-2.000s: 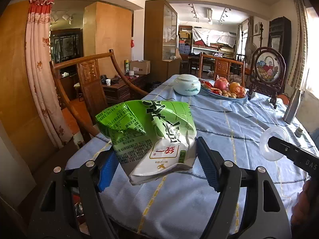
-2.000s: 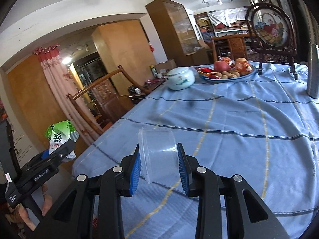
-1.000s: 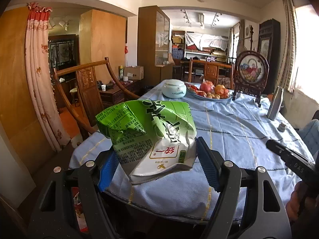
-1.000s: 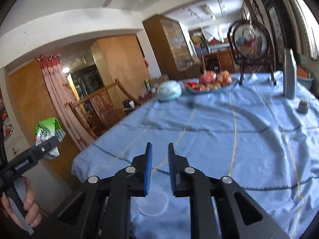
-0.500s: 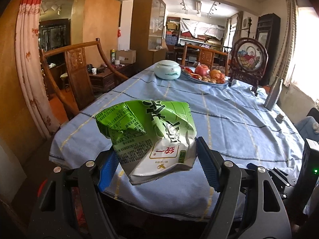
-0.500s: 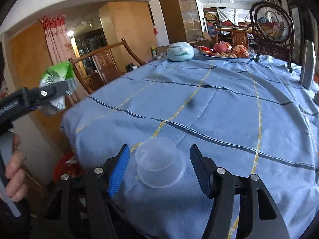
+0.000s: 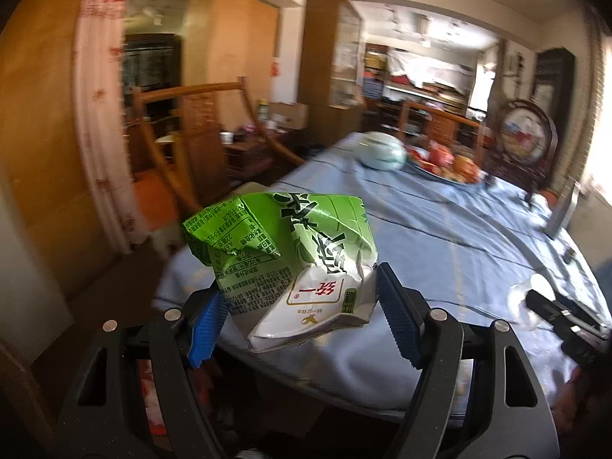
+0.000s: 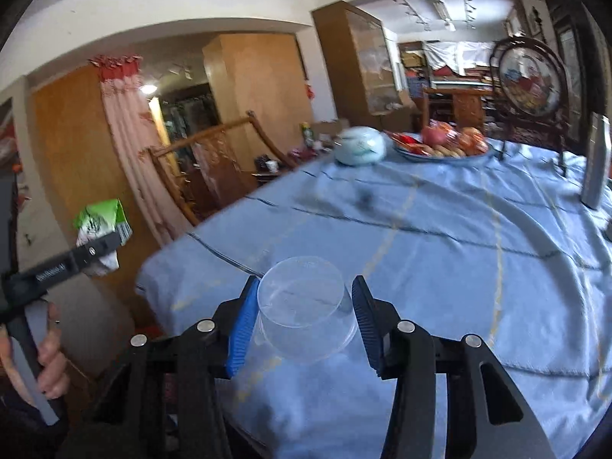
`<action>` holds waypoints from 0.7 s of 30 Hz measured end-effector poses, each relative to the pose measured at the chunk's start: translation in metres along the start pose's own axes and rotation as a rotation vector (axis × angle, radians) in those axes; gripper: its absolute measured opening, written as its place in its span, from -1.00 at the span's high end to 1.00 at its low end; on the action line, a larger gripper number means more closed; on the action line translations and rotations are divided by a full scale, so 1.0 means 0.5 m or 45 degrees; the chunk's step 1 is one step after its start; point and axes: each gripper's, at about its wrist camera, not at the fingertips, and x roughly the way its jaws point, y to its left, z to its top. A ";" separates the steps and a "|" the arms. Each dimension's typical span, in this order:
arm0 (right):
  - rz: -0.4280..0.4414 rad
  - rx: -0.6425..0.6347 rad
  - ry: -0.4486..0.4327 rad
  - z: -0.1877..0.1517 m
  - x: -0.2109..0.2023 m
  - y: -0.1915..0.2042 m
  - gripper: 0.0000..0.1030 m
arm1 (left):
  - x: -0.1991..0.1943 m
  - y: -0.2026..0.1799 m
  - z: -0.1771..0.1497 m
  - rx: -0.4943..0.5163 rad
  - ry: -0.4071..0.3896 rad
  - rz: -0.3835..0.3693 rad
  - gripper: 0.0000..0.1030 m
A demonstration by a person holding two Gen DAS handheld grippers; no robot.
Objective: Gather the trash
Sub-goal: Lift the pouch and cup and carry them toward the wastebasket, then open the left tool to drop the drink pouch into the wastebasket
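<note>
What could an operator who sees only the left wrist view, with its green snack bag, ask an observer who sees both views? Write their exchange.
Operator: What is between the right gripper's pads?
Observer: A clear plastic cup sits in the right gripper; the jaws are closing and both blue pads look to touch it.
Operator: Which way does it face?
Observer: Its narrower closed base points away from the camera; its wider rim is nearer.

A home dining room: blue-clothed table [image 8: 440, 252] with fruit plate [image 8: 440, 149], carved wooden chairs [image 7: 191, 137] (cabinets behind).
</note>
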 end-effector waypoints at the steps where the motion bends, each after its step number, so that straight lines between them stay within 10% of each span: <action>1: 0.030 -0.010 -0.002 0.008 0.004 0.010 0.05 | -0.004 0.017 0.001 -0.016 -0.003 0.030 -0.40; 10: 0.235 -0.106 0.074 0.041 0.083 0.129 0.05 | -0.033 0.224 -0.080 -0.228 0.091 0.331 -0.40; 21: 0.316 -0.252 0.219 0.036 0.173 0.313 0.05 | 0.032 0.394 -0.185 -0.425 0.254 0.337 -0.48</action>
